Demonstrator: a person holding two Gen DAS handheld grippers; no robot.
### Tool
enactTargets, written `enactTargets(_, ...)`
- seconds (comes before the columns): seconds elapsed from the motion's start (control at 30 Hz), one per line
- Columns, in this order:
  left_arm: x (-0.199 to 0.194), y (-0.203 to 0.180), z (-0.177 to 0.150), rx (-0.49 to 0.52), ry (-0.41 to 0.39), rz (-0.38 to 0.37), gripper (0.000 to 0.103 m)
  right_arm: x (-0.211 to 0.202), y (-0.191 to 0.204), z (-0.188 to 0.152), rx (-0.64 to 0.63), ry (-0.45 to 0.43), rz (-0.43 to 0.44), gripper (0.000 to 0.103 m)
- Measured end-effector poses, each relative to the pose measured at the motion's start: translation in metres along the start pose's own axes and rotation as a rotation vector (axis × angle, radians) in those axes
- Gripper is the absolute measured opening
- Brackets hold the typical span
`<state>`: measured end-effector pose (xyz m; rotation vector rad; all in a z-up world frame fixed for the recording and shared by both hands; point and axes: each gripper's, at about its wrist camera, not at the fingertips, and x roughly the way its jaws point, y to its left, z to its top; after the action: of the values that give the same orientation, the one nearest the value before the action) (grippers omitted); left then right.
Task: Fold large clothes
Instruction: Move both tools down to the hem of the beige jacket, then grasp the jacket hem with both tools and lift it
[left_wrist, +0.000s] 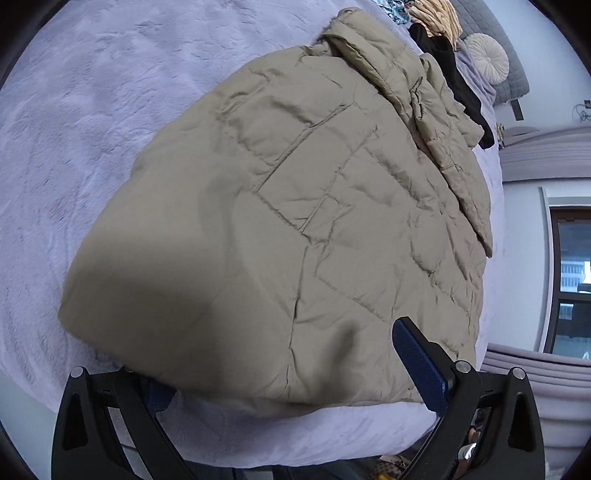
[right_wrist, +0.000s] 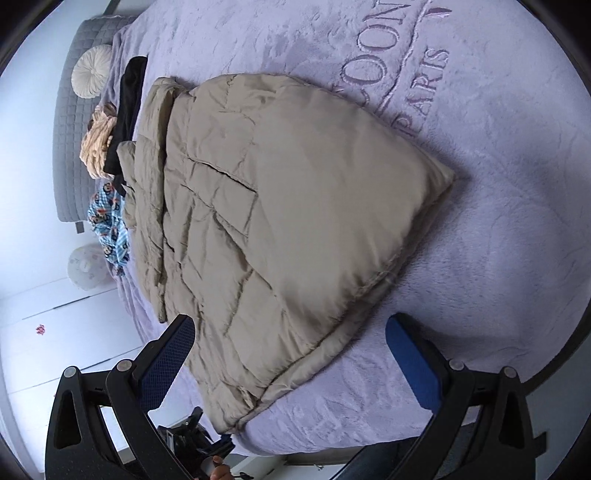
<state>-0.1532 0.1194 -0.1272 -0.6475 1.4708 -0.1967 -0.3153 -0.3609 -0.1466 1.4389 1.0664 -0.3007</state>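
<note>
Left gripper (left_wrist: 291, 376) hangs over the bed edge, jaws spread around the near hem of one beige quilted puffer jacket (left_wrist: 295, 221), one finger hidden beneath it. The jacket lies folded on a plush lavender bedspread (right_wrist: 498, 258). Right gripper (right_wrist: 291, 354) hovers with jaws spread, touching nothing. One black garment (right_wrist: 129, 96) lies beyond the jacket.
</note>
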Motion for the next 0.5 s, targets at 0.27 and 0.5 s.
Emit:
enactTargets(0.27,0.007,-0.002,0.005,0.048,0.024,0.025,0.088,0.011,-0.002,-0.002,0.064,-0.028,0.012,0.081)
enactTargets(0.5,-0.004,0.005,0.011,0.074,0.008,-0.006,0.020,0.014,-0.009,0.000,0.112,-0.033,0.062,0.061)
